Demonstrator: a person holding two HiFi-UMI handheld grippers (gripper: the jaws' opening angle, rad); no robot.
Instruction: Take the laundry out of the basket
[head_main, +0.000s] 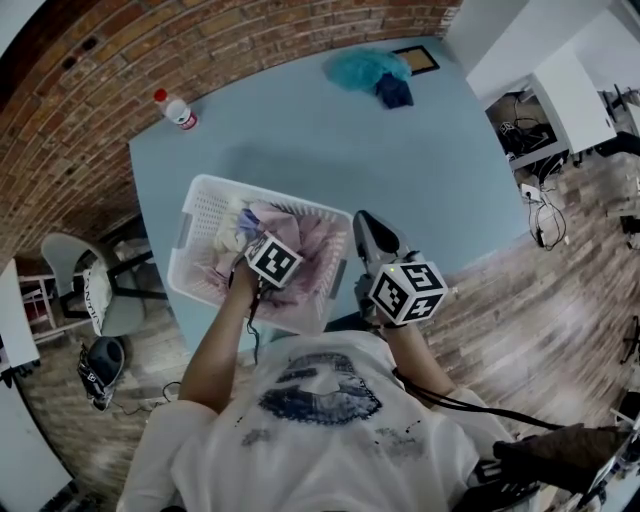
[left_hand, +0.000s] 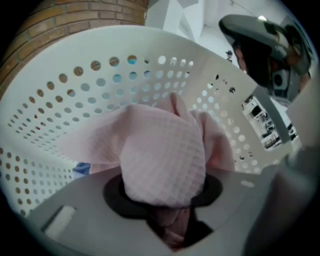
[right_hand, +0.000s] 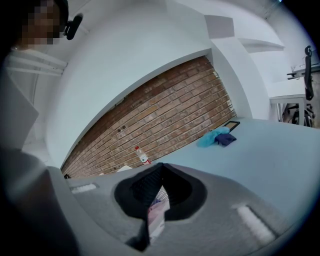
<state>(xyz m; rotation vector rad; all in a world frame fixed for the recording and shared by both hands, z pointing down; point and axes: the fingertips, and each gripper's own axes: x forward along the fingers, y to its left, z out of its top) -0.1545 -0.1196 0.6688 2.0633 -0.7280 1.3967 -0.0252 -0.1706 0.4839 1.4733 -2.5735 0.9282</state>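
The left hand-held gripper (left_hand: 167, 210), pointing steeply down into the basket (head_main: 205, 200), pinches a pink waffle cloth (left_hand: 165, 155).

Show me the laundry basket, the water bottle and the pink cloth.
basket (head_main: 205, 220), head view, its perforated left wall
bottle (head_main: 182, 116), head view, middle of its body
pink cloth (left_hand: 165, 160), left gripper view, its waffle-textured bulge

No legible text, label or number anywhere.
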